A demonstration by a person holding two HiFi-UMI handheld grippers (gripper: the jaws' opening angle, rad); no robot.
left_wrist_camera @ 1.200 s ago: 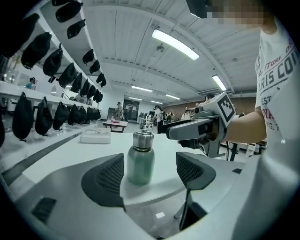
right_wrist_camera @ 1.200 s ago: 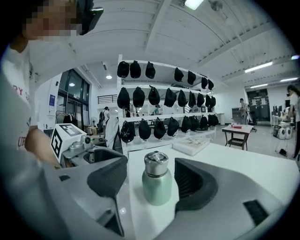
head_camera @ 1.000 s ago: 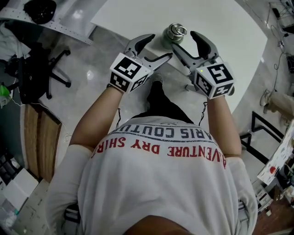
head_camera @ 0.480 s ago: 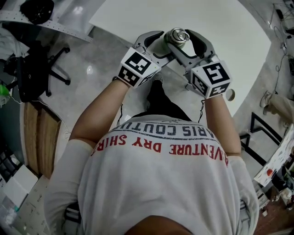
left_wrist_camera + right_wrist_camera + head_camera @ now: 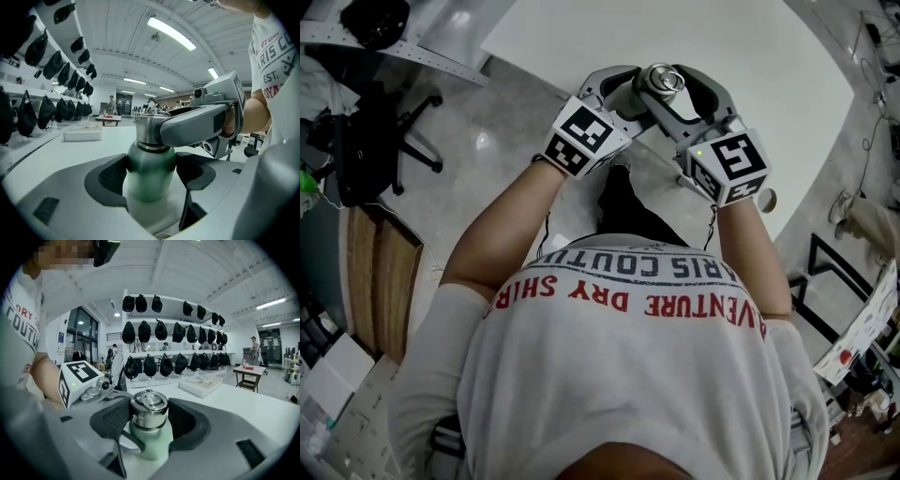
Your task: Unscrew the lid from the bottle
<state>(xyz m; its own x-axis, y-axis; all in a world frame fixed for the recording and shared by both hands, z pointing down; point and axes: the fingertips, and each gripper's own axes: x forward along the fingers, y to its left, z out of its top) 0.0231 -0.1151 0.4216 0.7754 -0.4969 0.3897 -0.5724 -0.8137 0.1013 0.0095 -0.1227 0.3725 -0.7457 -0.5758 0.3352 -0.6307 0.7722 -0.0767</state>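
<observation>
A pale green bottle with a steel lid stands at the near edge of the white table. My left gripper comes in from the left, and both its pads press on the green body below the neck. From the right, my right gripper sits higher, with the lid between its pads. Its jaws have just been closing and now touch the lid on both sides. In the head view the left gripper and the right gripper meet at the bottle.
A flat white box lies further back on the table. Shelves of dark caps line the far wall. A black office chair stands on the floor to the left, and a black frame to the right.
Both grippers have moved forward to the bottle. The left one has closed round the body. The right jaws have narrowed onto the lid.
</observation>
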